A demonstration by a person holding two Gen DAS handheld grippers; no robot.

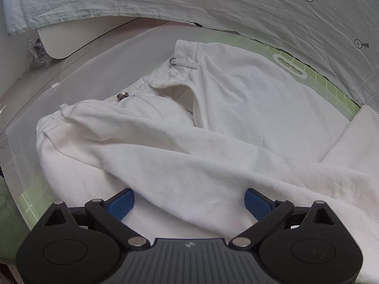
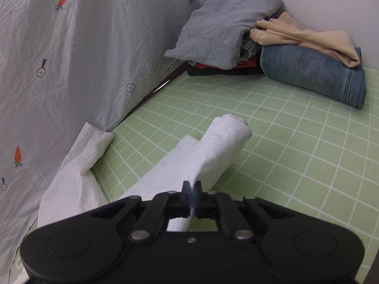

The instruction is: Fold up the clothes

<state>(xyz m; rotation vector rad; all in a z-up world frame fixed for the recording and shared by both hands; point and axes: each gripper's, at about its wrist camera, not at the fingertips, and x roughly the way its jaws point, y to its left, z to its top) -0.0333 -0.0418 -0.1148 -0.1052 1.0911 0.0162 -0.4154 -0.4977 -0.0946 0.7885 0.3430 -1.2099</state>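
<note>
Trousers (image 1: 213,118) x1, white; folded clothes pile (image 2: 272,45) x1 behind

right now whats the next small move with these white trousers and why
Probably close the left gripper on the white trousers: its jaws stand open over a raised fold near the waistband. The right gripper looks shut on a trouser leg, so both ends could then lift together.

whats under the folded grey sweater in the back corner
Under the folded grey knit sweater a checked fabric, something red and a black layer show only as edges. It covers the rest, so what garments they are cannot be told.
</note>
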